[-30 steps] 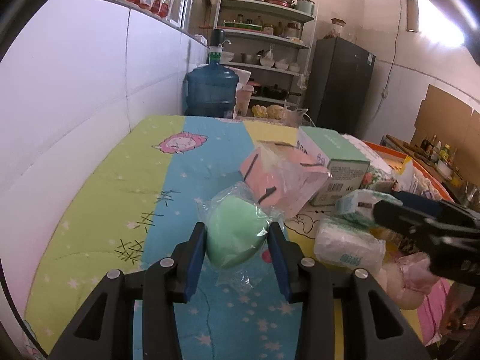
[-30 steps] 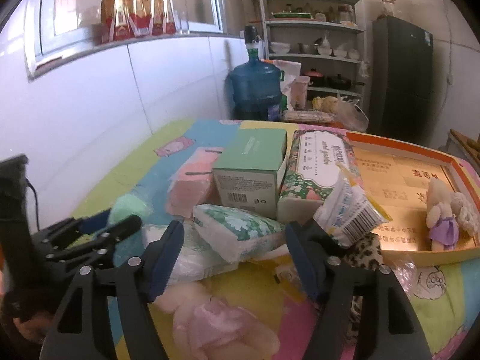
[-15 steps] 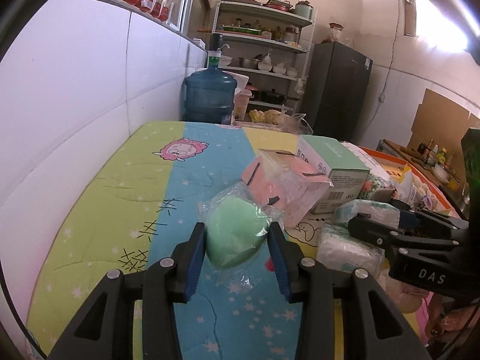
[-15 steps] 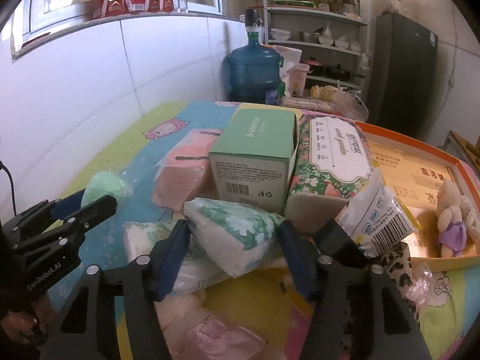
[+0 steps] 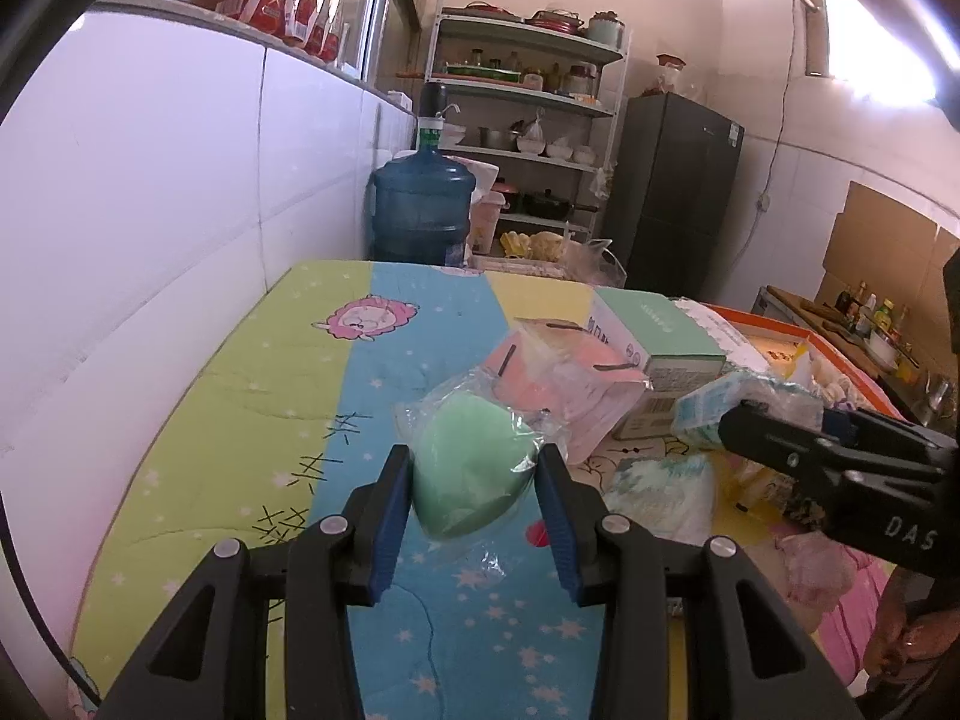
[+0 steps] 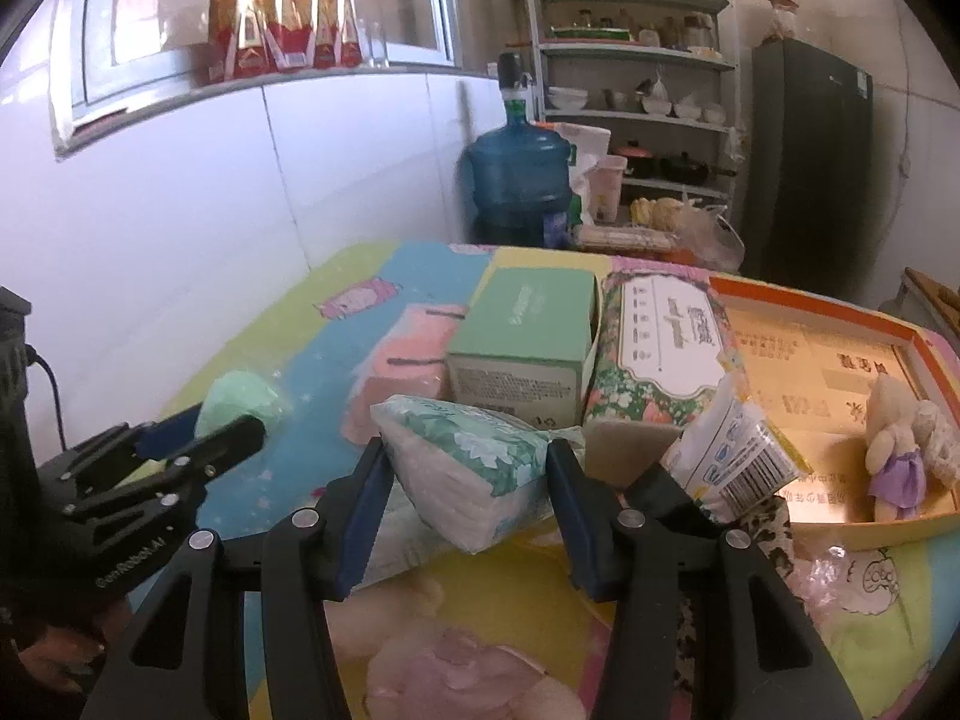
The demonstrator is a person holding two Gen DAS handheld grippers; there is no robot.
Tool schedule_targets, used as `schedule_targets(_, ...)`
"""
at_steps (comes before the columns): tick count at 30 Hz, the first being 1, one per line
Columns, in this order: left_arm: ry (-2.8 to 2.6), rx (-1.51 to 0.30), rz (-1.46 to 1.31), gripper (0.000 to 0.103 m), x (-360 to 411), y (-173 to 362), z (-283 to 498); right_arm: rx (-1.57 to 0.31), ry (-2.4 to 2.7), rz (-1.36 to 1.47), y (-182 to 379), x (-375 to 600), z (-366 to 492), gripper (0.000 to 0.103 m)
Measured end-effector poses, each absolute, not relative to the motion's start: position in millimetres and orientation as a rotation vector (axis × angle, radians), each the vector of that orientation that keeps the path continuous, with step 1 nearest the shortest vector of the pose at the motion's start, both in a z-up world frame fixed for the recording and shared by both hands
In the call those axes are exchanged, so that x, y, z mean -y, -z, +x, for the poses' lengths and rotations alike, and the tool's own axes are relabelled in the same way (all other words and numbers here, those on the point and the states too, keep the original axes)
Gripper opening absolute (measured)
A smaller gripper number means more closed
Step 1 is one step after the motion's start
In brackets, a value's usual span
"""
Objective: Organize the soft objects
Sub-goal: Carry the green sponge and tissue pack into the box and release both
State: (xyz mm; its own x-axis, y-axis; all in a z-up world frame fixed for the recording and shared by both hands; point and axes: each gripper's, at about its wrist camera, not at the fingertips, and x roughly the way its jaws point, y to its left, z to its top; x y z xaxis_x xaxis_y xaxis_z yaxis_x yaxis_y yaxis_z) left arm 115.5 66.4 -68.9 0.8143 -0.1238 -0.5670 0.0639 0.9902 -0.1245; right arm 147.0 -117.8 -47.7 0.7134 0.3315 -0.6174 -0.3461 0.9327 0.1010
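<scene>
A green sponge (image 5: 468, 480) in clear plastic wrap sits between the blue pads of my left gripper (image 5: 475, 459), which is shut on it just above the colourful mat (image 5: 240, 420). The right wrist view shows that same left gripper (image 6: 240, 420) and sponge (image 6: 240, 393) at the left. My right gripper (image 6: 465, 450) has its jaws closing on a soft tissue pack with green flowers (image 6: 462, 462). Both pads touch the pack's ends. The right gripper (image 5: 744, 426) also shows at the right of the left wrist view.
Behind stand a pink sponge pack (image 6: 402, 360), a green box (image 6: 528, 324) and a floral tissue pack (image 6: 660, 348). An orange-rimmed tray (image 6: 840, 306) holds a plush toy (image 6: 900, 456). A barcoded white packet (image 6: 738, 456), a pink plush (image 6: 456, 678), a white wall (image 5: 150, 240) and a water bottle (image 5: 420, 210) are near.
The right gripper's jaws have narrowed from wide apart onto the flowered tissue pack. The left gripper still holds the green sponge in the same place.
</scene>
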Motion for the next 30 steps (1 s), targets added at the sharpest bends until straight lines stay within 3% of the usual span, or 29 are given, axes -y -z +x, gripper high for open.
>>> schedule_targets(30, 0.161, -0.487, -0.032, 0.042, 14, 13, 84, -0.475, -0.321, 0.033, -16, 189, 92, 0.054)
